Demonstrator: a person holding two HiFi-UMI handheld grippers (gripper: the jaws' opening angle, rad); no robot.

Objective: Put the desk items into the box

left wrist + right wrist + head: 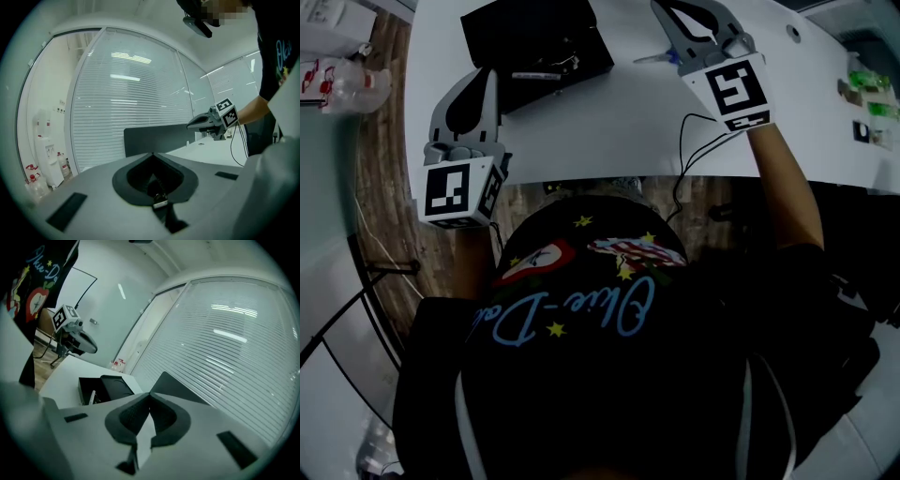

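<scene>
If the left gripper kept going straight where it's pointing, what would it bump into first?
Probably the dark upright panel, which shows right behind the tips of the left gripper. How far off it stands is hard to tell.

Plastic bottles, wooden floor
</scene>
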